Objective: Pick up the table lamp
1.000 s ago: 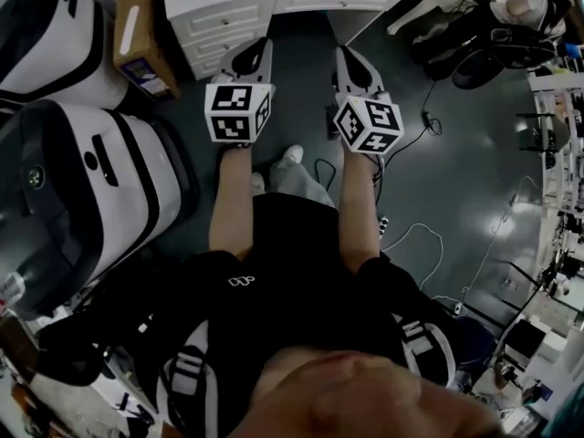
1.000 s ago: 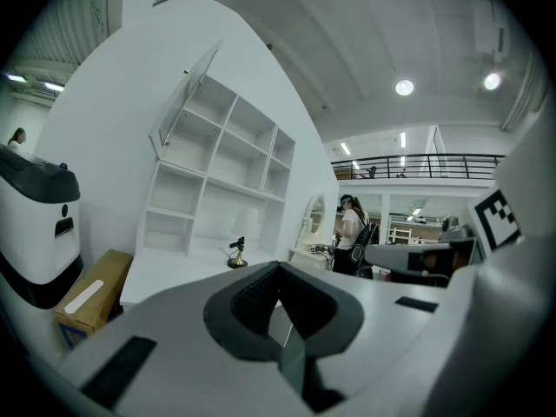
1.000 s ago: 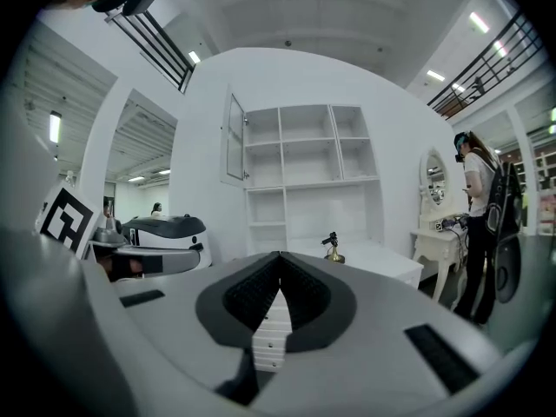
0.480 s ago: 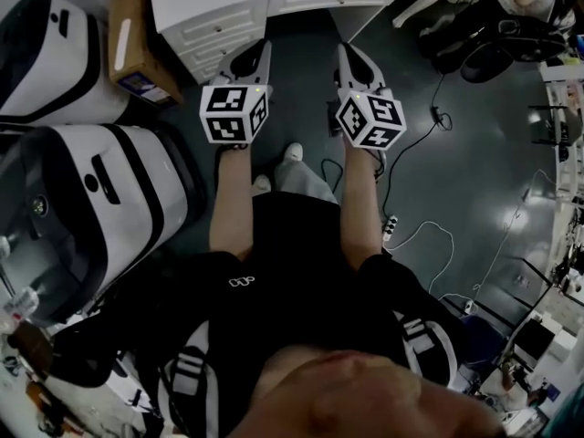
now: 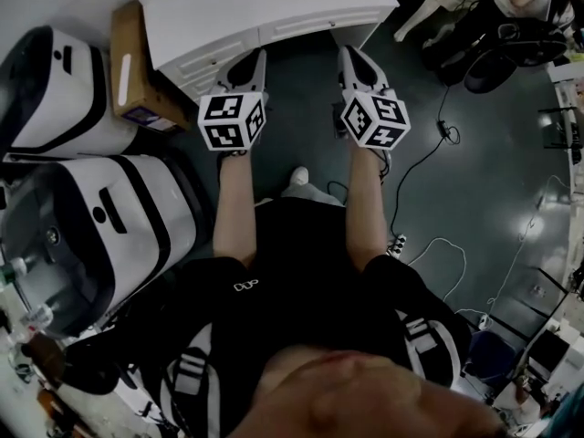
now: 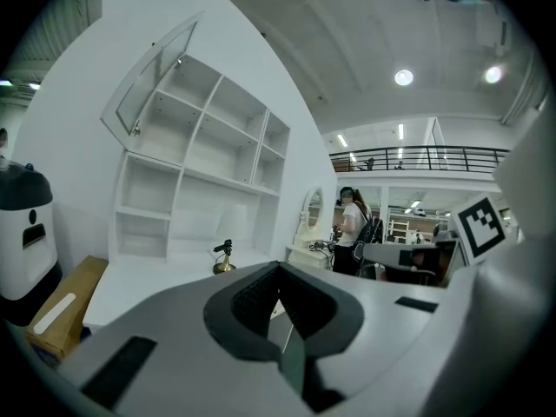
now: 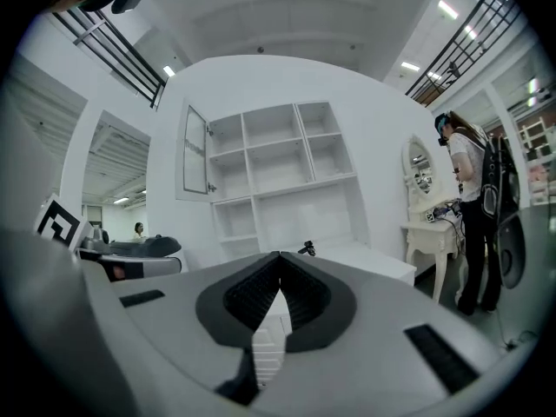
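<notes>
Left gripper [image 6: 278,268]: jaws shut tip to tip, nothing between them. Right gripper [image 7: 278,257]: likewise closed and empty. In the head view both are held side by side, pointing at the desk [image 5: 228,12] at 12 o'clock, near its front edge.

Lamp [image 6: 224,257]: small, with a dark head on a brass base. It stands upright on the desk top before the shelves [image 6: 200,172], apart from both grippers. It lies at 10 o'clock of the left tips and 1 o'clock of the right tips.

In the head view a dark shape at the top edge is possibly the lamp, too cropped to confirm. Box [image 5: 137,62]: beside the desk, at 9 o'clock of it.
</notes>
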A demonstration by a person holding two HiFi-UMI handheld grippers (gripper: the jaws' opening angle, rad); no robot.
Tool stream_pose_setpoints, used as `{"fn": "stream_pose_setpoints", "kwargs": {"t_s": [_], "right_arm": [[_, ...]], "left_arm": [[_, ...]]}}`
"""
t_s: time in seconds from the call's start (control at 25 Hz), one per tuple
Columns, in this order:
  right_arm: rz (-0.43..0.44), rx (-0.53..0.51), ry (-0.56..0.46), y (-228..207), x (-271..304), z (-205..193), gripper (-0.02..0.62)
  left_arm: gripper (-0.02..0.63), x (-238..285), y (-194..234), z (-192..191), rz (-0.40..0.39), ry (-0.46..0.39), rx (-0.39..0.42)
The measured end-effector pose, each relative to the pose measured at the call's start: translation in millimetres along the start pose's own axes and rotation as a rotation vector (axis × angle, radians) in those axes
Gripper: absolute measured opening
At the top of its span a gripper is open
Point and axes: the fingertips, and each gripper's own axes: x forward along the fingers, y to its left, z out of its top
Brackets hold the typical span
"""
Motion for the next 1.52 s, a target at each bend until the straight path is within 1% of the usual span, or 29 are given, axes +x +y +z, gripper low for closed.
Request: {"fn": "stream_pose_setpoints", "kwargs": {"t_s": [0.12, 0.24, 0.36, 0.52, 0.56, 0.64, 0.68, 0.72, 0.88, 1.04, 1.24, 1.52], "right_arm": [[-0.004, 0.009, 0.002, -20, 3, 5, 0.018], [0.008, -0.007, -0.002, -30, 7, 8, 0.018], [-0.003, -0.021, -0.003, -51, 4, 13, 0.018], [-0.023, -0.016, -0.035, -85, -2, 34, 0.018], [-0.022, -0.015, -0.042, -91, -2, 38, 0.018], [-0.006, -0.015, -0.046, -93, 2, 43, 0.018], [0.007, -0.016, -0.044, -90, 5, 44, 0.018], [0.022, -0.018, -0.038, -86, 10, 43, 0.018], [0.079, -0.028, -0.007, -67, 27, 34, 0.018], [0.095, -0.016, 0.019, -64, 47, 20, 0.018], [0.098, -0.015, 0.071, -93, 103, -6, 0.018], [0.039, 0.0, 0.11, -127, 168, -23, 0.018]], "left_arm": [[0.009, 20, -15, 3, -0.017, 0.008, 0.013], [0.009, 40, -28, 5, -0.038, 0.007, 0.024], [0.009, 60, -47, 3, -0.064, 0.008, 0.029], [0.009, 84, -82, 15, -0.117, -0.023, 0.023], [0.009, 87, -89, 18, -0.119, -0.025, 0.047], [0.009, 90, -93, 21, -0.09, -0.015, 0.122], [0.009, 90, -90, 23, -0.074, -0.013, 0.139], [0.009, 89, -85, 25, -0.062, -0.015, 0.136], [0.009, 81, -50, 26, 0.011, -0.015, 0.079], [0.009, 81, -21, 11, 0.06, 0.006, 0.047], [0.009, 140, 4, -9, 0.059, 0.031, 0.017], [0.009, 210, 40, -20, 0.02, 0.067, -0.003]]}}
